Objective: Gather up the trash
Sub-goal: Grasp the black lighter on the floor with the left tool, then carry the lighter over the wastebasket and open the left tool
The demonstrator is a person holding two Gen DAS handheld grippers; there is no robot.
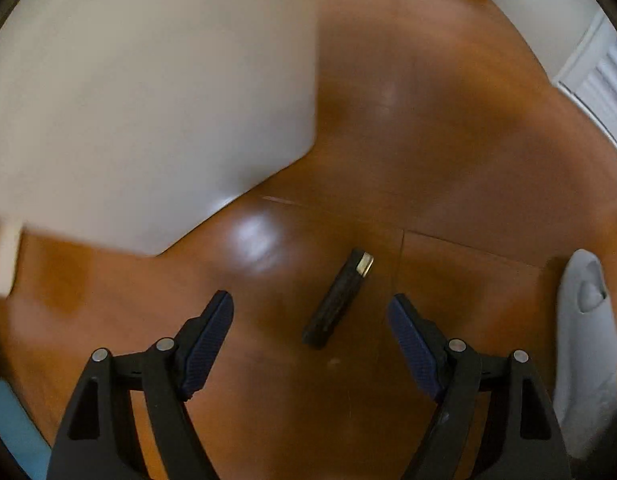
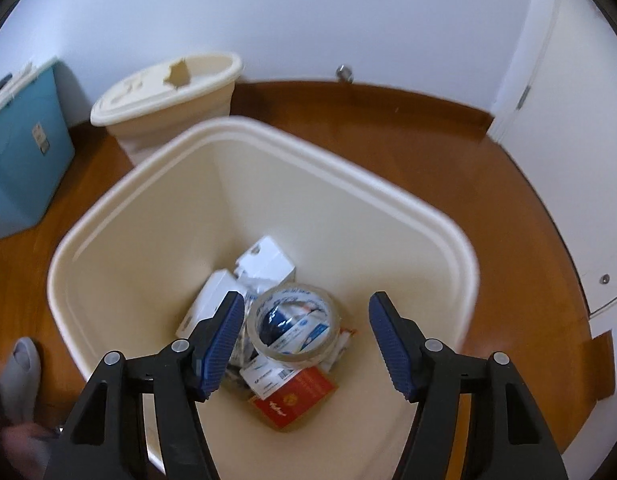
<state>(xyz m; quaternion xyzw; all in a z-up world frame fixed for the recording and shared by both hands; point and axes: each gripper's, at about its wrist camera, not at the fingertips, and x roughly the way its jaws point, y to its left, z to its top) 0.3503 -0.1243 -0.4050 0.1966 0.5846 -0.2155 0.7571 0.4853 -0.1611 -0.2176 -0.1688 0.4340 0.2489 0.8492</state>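
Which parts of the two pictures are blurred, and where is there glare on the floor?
Left wrist view: the white bin wall is smeared by motion blur, glare patches lie on the wooden floor, and the dark lighter and the left claw stay fairly sharp. Right wrist view: the bin rim is slightly blurred, the tape roll is clearer, and the fisheye bends the baseboard.

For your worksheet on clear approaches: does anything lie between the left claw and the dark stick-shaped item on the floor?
Nothing visible does. The left claw is open above bare wooden floor, with the dark item lying between its fingers.
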